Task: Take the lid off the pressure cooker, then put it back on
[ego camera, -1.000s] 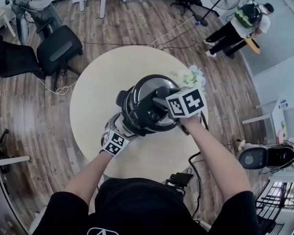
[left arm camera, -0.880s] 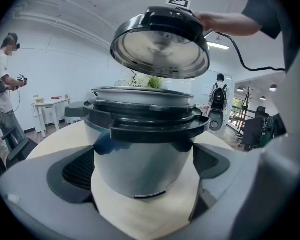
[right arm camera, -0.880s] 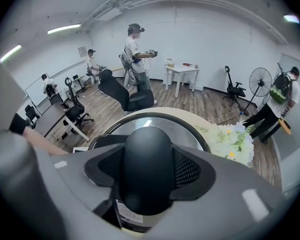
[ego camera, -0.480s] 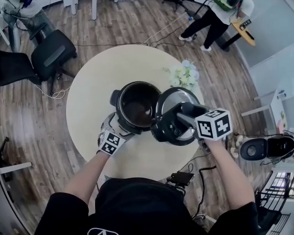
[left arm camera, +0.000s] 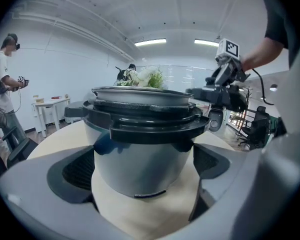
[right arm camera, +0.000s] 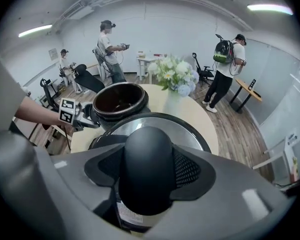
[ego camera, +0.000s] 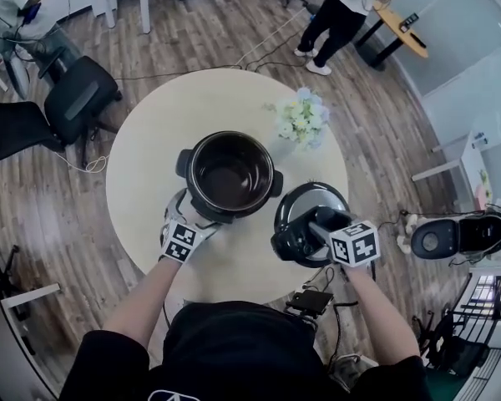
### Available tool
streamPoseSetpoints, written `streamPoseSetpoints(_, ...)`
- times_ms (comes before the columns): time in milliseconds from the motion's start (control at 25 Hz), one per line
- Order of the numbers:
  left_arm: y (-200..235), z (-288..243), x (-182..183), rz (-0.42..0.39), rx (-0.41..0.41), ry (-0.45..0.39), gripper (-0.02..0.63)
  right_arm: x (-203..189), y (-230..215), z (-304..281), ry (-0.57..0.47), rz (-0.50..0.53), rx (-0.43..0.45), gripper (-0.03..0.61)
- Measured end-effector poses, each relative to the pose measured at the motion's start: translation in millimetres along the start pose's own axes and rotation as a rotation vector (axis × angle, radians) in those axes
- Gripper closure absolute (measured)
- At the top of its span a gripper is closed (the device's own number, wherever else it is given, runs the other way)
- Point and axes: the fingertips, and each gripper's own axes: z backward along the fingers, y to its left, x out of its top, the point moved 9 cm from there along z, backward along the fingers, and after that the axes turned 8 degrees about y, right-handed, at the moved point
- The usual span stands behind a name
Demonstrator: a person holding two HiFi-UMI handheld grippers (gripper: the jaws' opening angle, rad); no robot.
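Note:
The pressure cooker pot point(ego camera: 230, 176) stands open on the round table point(ego camera: 150, 140), its dark inside showing. My left gripper point(ego camera: 194, 221) is at the pot's near-left side; in the left gripper view its pads point(left arm camera: 79, 170) sit against the pot's wall point(left arm camera: 145, 154) on both sides. My right gripper point(ego camera: 305, 228) is shut on the black handle point(right arm camera: 147, 166) of the lid point(ego camera: 313, 203). It holds the lid right of the pot, by the table's near-right edge. Whether the lid rests on the table I cannot tell.
A vase of flowers point(ego camera: 301, 117) stands on the table behind the lid. A black adapter and cables point(ego camera: 311, 303) lie at the near edge. Office chairs point(ego camera: 75, 98) stand to the left, a person point(ego camera: 342, 7) beyond the table, a floor appliance point(ego camera: 451, 241) at right.
The lid has come off the pot and moved right and down with my right gripper, to the table's near-right part. The pot now stands open. My left gripper has stayed at the pot.

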Motion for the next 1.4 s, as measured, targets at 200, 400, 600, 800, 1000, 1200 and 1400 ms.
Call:
streamPoseSetpoints(200, 2.7, 4.6, -1.8, 0.0, -0.004, 0.006, 0.021, -42.4, 5.9, -63.4, 0.071, -0.057, 0.029, 0.293)
streamPoseSetpoints(400, 8.8, 2.9, -4.1, -0.004, -0.001, 0.009, 0.021, -53.7, 16.4, -125.8, 0.126, -0.054, 0.041, 0.293)
streamPoseSetpoints(600, 7.5, 1.9, -4.1, -0.003, -0.002, 0.017, 0.021, -56.4, 22.9, -163.7, 0.17, -0.057, 0.032, 0.293)
streamPoseSetpoints(800, 8.5, 2.1, -3.8, -0.006, 0.002, 0.025, 0.021, -59.4, 35.6, -185.0, 0.168, -0.101, -0.001, 0.293)
streamPoseSetpoints(1000, 7.3, 1.3, -4.1, -0.004, 0.003, 0.026, 0.021, -64.4, 46.8, -196.4, 0.127, -0.161, -0.016, 0.293)
streamPoseSetpoints(1200, 8.2, 0.8, -4.0, -0.007, 0.004, 0.026, 0.021, -65.0, 46.9, -202.8, 0.128, -0.206, 0.008, 0.29)
streamPoseSetpoints(1400, 7.5, 1.3, -4.4, -0.005, 0.002, 0.029, 0.021, -67.1, 45.6, -198.6, 0.192, -0.24, 0.034, 0.284)
